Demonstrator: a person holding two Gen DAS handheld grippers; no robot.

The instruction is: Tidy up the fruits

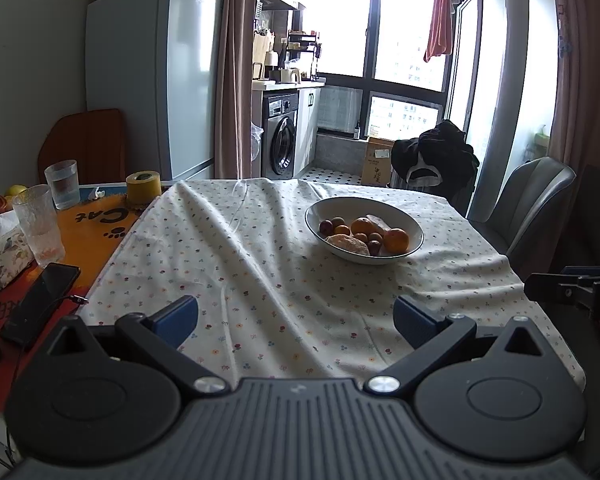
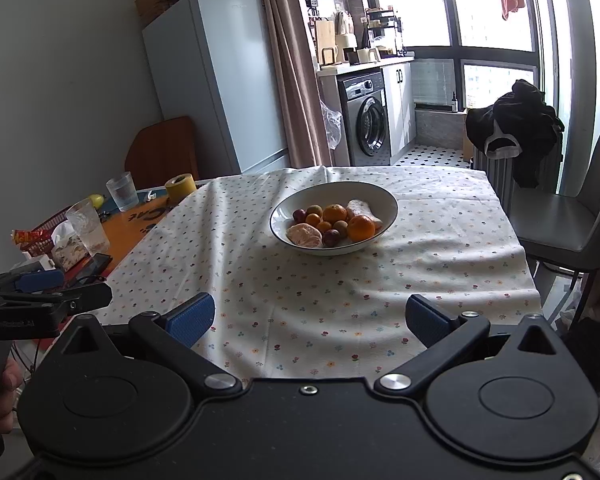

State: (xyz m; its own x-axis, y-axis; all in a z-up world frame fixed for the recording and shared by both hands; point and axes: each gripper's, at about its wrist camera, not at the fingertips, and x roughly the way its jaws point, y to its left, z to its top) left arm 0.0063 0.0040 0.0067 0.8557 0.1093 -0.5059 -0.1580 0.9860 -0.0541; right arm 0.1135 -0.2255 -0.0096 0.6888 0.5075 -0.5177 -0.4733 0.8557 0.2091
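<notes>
Tablecloth (image 1: 260,264): fruit bowl (image 1: 324,210) well ahead of both spread tongs (image 1: 296,320).

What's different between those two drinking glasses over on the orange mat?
The far glass stands nearer the yellow tape roll and looks partly filled with clear liquid; the near glass stands beside the tissue box and looks almost empty. In this view the near glass appears taller, though it is also closer to the camera. Both are clear, textured and upright.
</notes>
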